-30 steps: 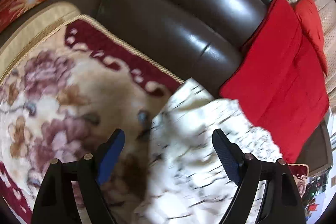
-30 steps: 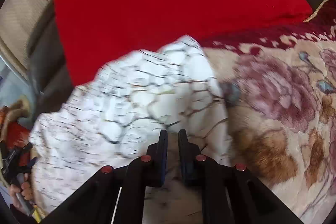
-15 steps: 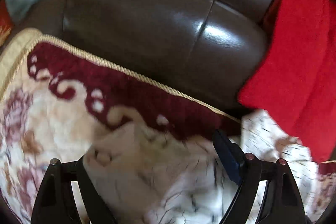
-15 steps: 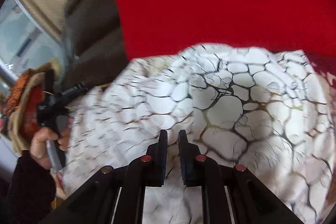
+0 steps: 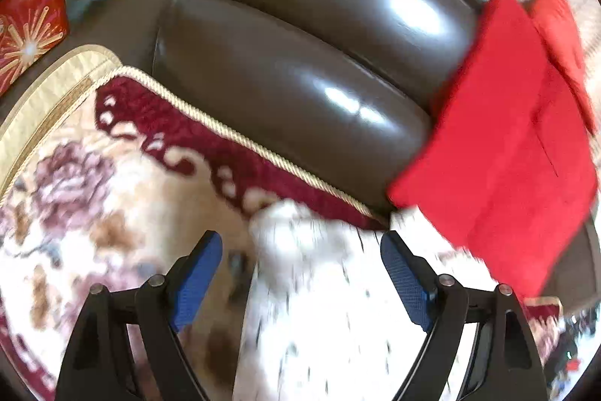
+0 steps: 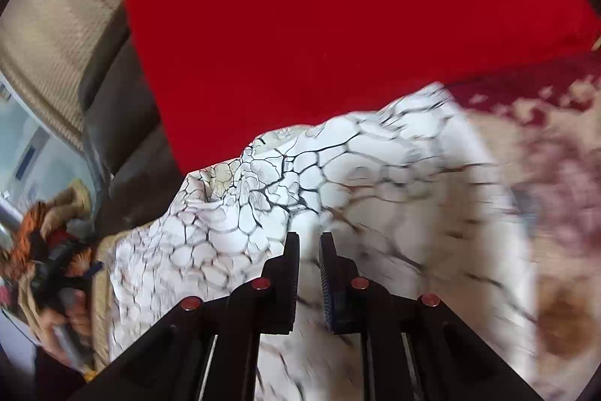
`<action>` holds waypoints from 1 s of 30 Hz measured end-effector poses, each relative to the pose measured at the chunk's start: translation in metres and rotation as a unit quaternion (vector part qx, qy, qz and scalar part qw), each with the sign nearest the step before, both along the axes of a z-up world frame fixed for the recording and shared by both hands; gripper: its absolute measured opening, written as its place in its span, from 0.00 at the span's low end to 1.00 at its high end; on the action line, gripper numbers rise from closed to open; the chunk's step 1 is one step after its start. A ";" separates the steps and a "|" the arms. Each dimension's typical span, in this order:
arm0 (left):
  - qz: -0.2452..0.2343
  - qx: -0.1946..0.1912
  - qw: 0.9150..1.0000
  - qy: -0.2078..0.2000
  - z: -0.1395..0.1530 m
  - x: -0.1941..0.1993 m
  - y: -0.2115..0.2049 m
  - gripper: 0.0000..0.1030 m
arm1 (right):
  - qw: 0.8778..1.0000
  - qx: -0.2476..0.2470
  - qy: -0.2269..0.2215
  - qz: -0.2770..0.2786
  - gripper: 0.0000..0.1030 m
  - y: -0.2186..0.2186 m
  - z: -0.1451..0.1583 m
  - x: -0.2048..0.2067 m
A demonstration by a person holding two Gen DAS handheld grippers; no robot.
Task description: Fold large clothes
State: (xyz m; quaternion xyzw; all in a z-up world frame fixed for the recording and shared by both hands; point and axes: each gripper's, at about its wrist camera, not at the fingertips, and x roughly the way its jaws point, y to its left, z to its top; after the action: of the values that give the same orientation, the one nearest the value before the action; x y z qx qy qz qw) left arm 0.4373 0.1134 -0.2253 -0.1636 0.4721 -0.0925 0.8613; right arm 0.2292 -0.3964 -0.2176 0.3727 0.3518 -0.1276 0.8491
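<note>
Since half a second ago the left tool (image 5: 300, 265) has drawn back, its blue pad clear of the white crackle-print garment (image 6: 338, 198) again; its jaws stand released. Right tool (image 6: 308, 247) is clenched on the garment, which lies on the floral sofa cover (image 5: 82, 183), red cushion (image 6: 338, 10) at 12 o'clock.

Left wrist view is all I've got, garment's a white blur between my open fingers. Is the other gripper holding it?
Observer: Yes, the right gripper is shut on the white crackle-print garment.
Operator: Where does the cloth run on that side?
Observer: Its far edge lies against the red cushion.
Operator: Anything past the cloth on that side?
Observer: A hand gripping a handle, at the lower left edge of the right wrist view.
</note>
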 end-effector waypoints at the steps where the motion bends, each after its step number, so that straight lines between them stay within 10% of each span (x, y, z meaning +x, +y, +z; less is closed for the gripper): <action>1: -0.009 0.008 1.000 0.005 0.002 -0.012 0.001 0.84 | 1.000 -0.014 -0.004 -0.001 0.13 0.001 0.005 -0.013; 13: -0.022 0.168 0.984 0.055 -0.073 -0.131 -0.016 0.86 | 0.997 -0.040 0.058 0.008 0.12 0.010 -0.011 -0.074; 17: -0.011 0.241 0.970 0.002 -0.045 -0.151 -0.035 0.86 | 0.998 -0.039 0.047 0.021 0.14 0.021 0.007 -0.087; 23: -0.011 0.253 0.966 -0.050 -0.008 -0.185 -0.053 0.86 | 0.997 -0.052 0.011 0.052 0.13 0.055 0.028 -0.096; 30: 0.002 0.276 0.955 -0.111 0.022 -0.204 -0.053 0.86 | 0.995 -0.028 0.078 0.060 0.17 0.063 -0.007 -0.082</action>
State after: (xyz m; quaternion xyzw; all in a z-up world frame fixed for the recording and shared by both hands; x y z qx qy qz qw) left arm 0.2328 0.0600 -0.2038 0.0912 0.3807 0.0254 0.9199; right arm 0.1474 -0.3336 -0.2249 0.3160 0.4353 -0.1149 0.8352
